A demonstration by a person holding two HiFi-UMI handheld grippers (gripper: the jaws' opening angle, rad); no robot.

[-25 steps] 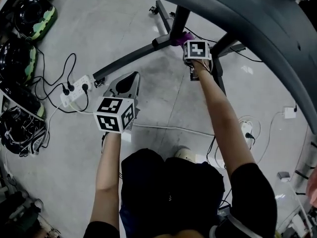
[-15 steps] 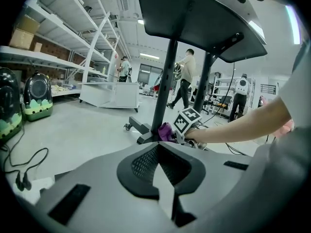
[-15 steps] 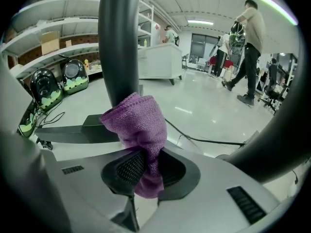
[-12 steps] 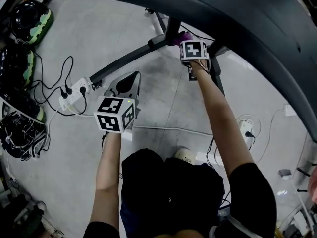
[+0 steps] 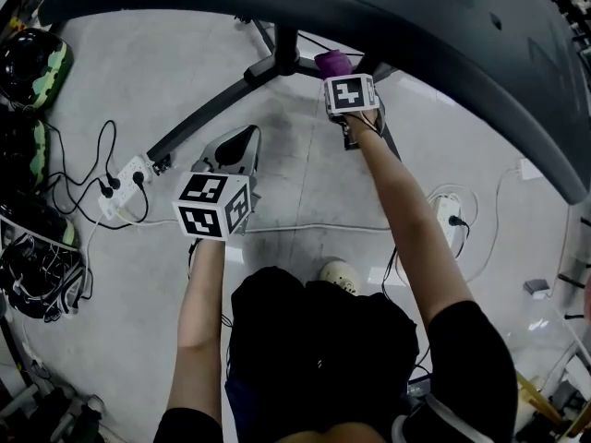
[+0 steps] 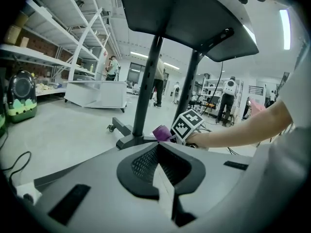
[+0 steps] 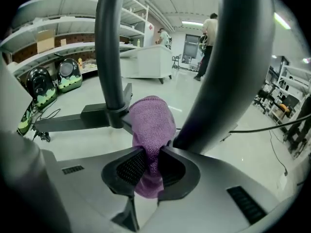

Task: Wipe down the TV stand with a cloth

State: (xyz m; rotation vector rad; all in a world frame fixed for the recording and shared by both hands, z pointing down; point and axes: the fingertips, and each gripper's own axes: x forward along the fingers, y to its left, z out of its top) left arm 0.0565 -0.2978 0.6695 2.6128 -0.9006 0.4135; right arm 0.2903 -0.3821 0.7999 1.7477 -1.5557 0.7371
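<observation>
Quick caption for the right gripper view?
Right tool shut on a purple cloth, close to the TV stand's posts.

Pale grey polished floor (image 5: 305, 192), marked by patches of glare. A white power strip (image 5: 125, 178) with black cables is laid out at left. White shelving racks (image 6: 48, 57) are ranged along one wall, a white counter (image 6: 95, 93) beyond. Light is given by ceiling strips (image 6: 285, 28).

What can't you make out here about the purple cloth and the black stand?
Whether the purple fuzzy cloth, clamped in the right gripper, touches the black metal TV stand: right gripper view, the cloth covers the spot; head view, the gripper's marker cube does.
The stand's top: left gripper view, cut off by the upper edge.
Black-and-green rounded object: head view, cut by the left edge.
Distant people: left gripper view, too small.
</observation>
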